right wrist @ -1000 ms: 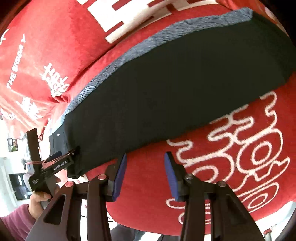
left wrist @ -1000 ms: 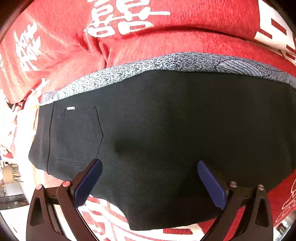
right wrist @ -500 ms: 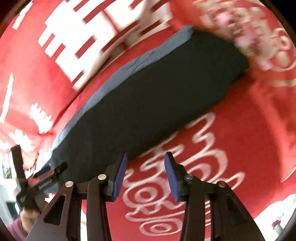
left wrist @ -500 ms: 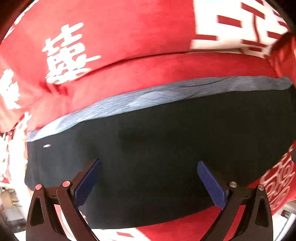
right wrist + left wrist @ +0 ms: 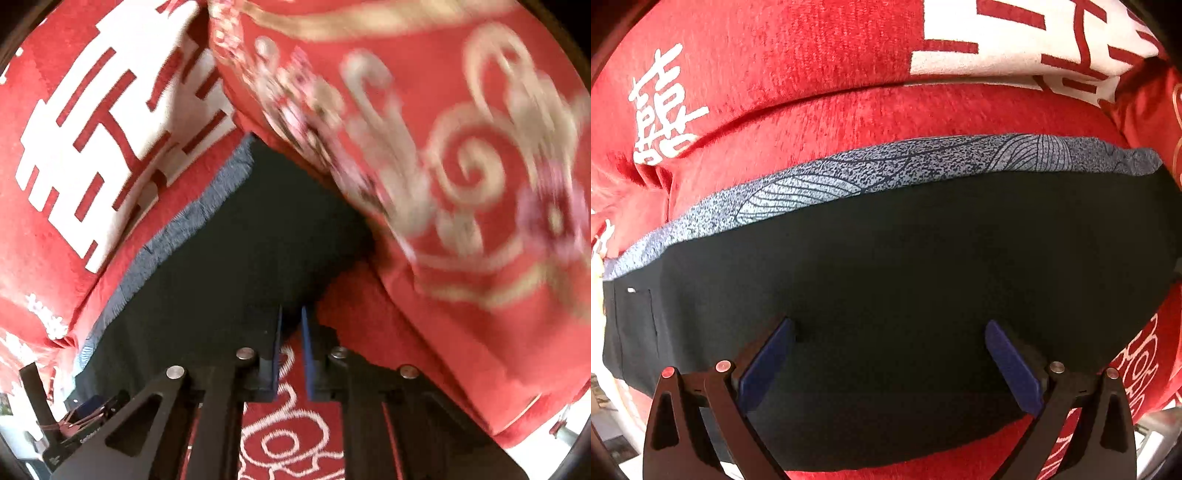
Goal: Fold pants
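Note:
The black pants [image 5: 905, 266] lie folded lengthwise on a red sofa seat, with a grey patterned strip [image 5: 886, 166] along their far edge and a back pocket at the far left. My left gripper [image 5: 886, 354] is open, its blue pads wide apart just above the middle of the pants, holding nothing. In the right wrist view the pants [image 5: 236, 251] run away to the upper middle. My right gripper [image 5: 290, 347] has its pads narrowed to a small gap at the near right corner of the pants; I cannot tell whether fabric is between them.
The red sofa back [image 5: 812, 55] with white characters rises behind the pants. A red cushion with gold swirls [image 5: 461, 166] stands against the right end of the pants. The red seat cover with white swirls [image 5: 291, 435] lies below my right gripper. The left gripper shows at lower left [image 5: 74, 428].
My right gripper swung right toward the pants' right end and its pads closed from a wide gap to a narrow one. My left gripper shifted right along the pants and stayed open.

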The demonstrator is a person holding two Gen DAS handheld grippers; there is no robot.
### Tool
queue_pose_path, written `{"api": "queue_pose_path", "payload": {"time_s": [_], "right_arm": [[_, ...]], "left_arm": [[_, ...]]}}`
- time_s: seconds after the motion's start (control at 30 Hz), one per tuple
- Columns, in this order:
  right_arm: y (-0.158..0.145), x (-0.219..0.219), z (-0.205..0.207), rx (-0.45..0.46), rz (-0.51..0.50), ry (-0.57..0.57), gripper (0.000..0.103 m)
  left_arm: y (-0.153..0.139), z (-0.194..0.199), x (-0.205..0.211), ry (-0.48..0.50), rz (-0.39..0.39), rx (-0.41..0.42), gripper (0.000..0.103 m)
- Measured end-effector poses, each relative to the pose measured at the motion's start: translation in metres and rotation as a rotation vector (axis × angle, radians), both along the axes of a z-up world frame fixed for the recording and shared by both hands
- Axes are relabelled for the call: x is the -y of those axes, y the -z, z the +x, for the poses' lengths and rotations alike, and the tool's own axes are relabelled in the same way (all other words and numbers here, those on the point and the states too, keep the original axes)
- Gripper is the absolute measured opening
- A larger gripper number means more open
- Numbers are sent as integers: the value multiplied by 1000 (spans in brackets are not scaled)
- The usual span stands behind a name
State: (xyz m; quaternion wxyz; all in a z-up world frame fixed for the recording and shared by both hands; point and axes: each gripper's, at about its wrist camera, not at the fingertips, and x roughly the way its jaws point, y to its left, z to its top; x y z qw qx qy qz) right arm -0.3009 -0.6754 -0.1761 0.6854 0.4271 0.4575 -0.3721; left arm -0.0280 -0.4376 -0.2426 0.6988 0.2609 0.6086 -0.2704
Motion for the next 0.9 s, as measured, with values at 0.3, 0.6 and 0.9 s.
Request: {"api": "queue_pose_path", "payload": {"time_s": [0.3, 0.6, 0.9], "right_arm": [[7, 7, -4, -14, -6, -7, 12], [19, -31, -21, 192, 181, -14, 20], [36, -40, -31, 355, 165, 62, 34]], "left_arm": [[-5, -13, 7, 13, 4, 58, 103], [-6, -13, 6, 5, 6, 61, 103], [-4, -13, 5, -6, -3, 61, 103]]}}
